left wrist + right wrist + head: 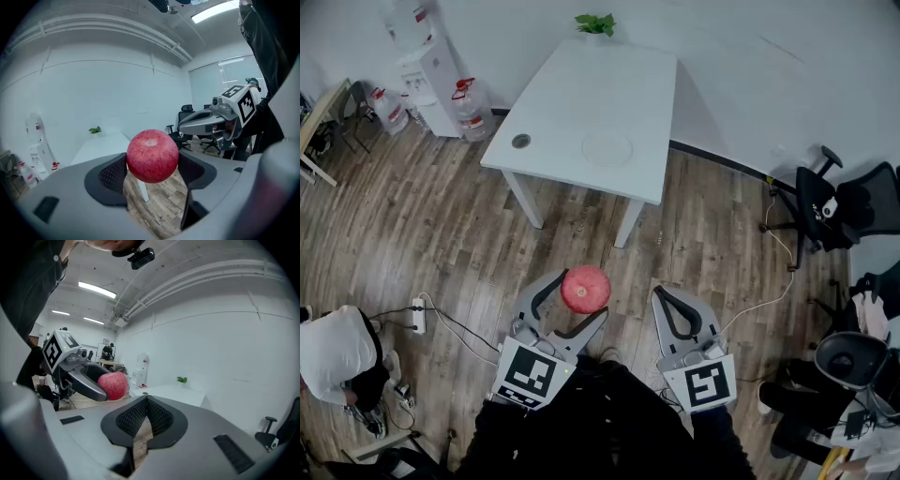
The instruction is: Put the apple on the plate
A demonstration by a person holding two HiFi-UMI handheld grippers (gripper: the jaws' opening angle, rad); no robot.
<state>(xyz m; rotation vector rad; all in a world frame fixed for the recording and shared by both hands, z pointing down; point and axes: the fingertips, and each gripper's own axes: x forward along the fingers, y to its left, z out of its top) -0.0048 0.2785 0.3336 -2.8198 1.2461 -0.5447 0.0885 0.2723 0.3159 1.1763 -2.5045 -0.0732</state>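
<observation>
My left gripper (579, 298) holds the apple (586, 287), fingers wide. My right gripper (664, 295) is pinched tight. The plate (607, 148) lies far away.

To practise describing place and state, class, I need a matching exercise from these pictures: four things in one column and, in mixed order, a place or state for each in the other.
Things
1. round red apple
2. clear round plate
3. small green leafy plant
4. right claw

Places or states
A. at the far edge of the white table
B. shut, with nothing between its jaws
C. gripped by the left claw above the wooden floor
D. lying flat and empty on the white table

Pairs: 1-C, 2-D, 3-A, 4-B
</observation>
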